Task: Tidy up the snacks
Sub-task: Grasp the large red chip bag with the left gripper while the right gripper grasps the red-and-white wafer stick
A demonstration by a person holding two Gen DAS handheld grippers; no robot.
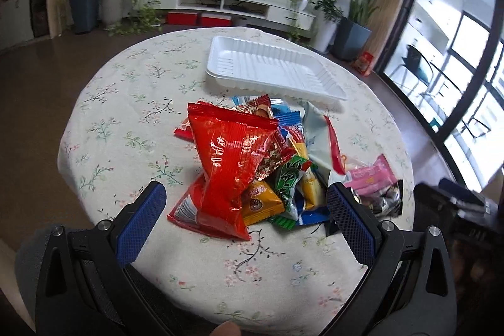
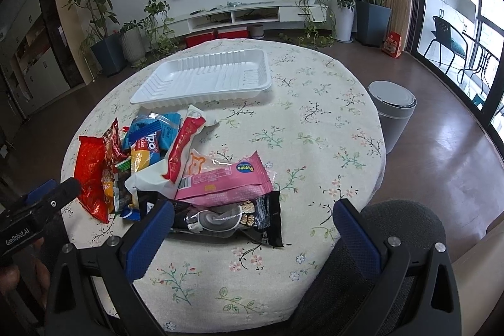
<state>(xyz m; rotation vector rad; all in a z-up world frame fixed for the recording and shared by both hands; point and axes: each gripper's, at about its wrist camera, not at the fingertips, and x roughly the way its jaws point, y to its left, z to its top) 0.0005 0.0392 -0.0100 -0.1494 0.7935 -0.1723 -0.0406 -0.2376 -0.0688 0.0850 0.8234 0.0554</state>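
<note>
Left gripper: jaws wide apart, nothing between the blue pads, poised over the near side of the snack pile. Its bases are cut off by the lower frame edge, and a fingertip shows at 6 o'clock in the left wrist view, mostly out of frame. The right-hand pad hides the near corner of a black packet.

Right gripper: jaws likewise wide, gripping nothing. Its left pad covers the near left end of the black packet, which lies flat with its long axis running 9 to 3 o'clock. At 9 o'clock in the right wrist view the other tool enters; only its dark side is visible.

Pile contents, working outward: a pink packet rests just beyond the black one, partly over it, long axis roughly 8 to 2 o'clock. A large red bag stands crumpled atop the heap, top seam toward 12 o'clock, hiding whatever lies beneath it. An orange packet and a green packet are wedged at its base; their print is illegible. A blue packet sits at the far side. Several wrappers overlap so closely that their count cannot be determined.

White tray: beyond the pile at 12 o'clock, close to it, on the floral tablecloth, long axis crosswise. Nothing lies in it.

A grey bin stands on the floor past the table edge at 2 o'clock.
</note>
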